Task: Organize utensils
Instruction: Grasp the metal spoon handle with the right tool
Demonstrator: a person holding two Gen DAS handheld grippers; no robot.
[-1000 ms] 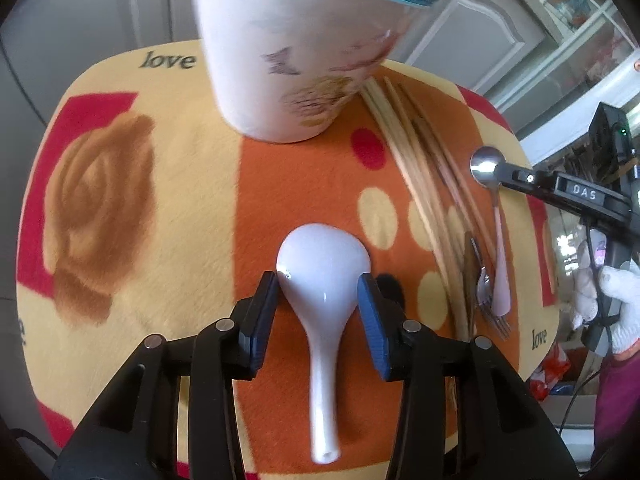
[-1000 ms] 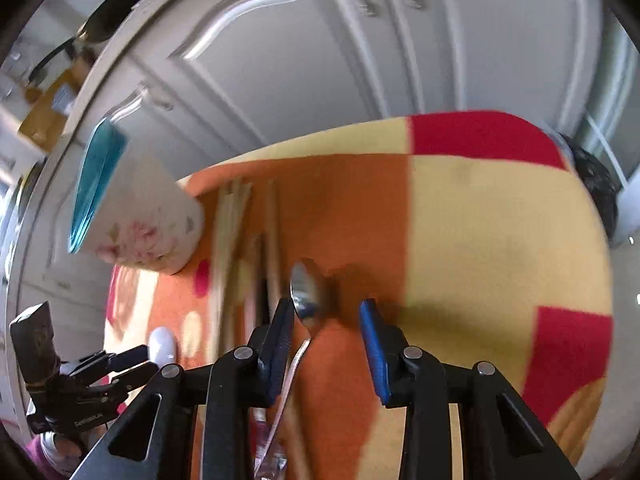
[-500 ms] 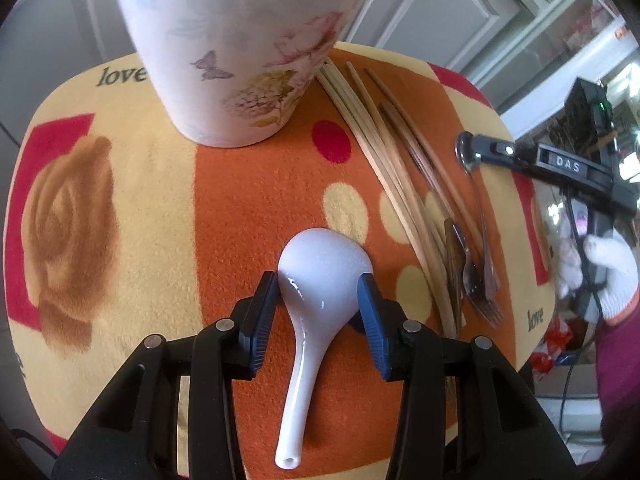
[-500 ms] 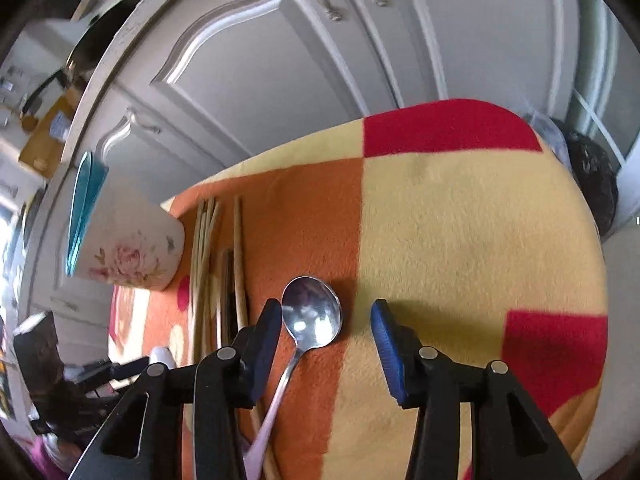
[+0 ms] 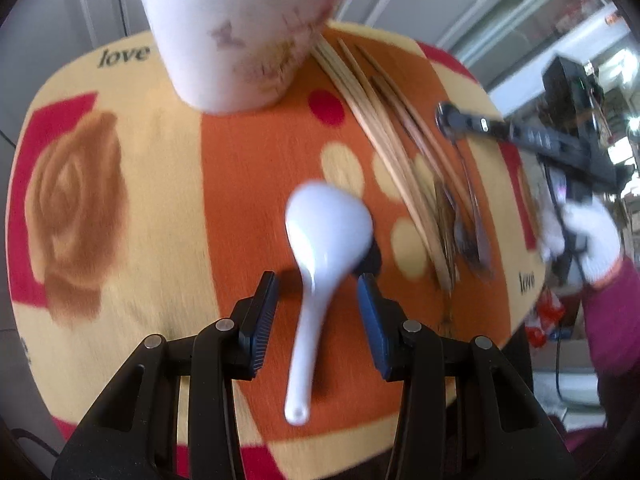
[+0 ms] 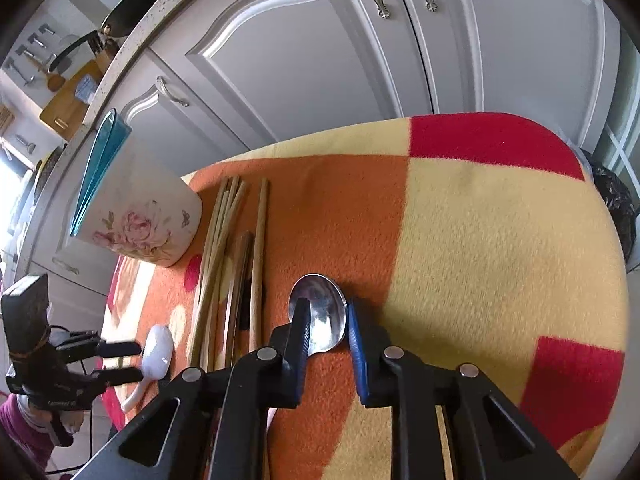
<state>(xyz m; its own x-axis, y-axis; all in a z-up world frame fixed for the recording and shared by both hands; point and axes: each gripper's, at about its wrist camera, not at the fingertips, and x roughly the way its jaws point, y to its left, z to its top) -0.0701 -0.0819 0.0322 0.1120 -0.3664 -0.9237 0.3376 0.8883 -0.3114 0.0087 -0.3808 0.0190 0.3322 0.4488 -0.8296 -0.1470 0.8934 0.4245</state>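
Observation:
A white ceramic spoon lies on the patterned cloth, bowl away from me. My left gripper is open astride its thin neck, and the pads stand clear of it. A metal spoon lies at the right of the utensil row. My right gripper is closing, and its blue pads touch both edges of that spoon's bowl. A flowered cup with a teal rim stands at the back. In the right wrist view the white spoon and left gripper show at lower left.
Several wooden chopsticks and a fork lie side by side between the two spoons. The cloth-covered table has rounded edges. Grey cabinet doors stand behind it. A gloved hand holds the right gripper.
The right jaws widened around the metal spoon's bowl, then came in onto its edges. The left gripper drew back: the white spoon's bowl was between its pads, now only the neck is.

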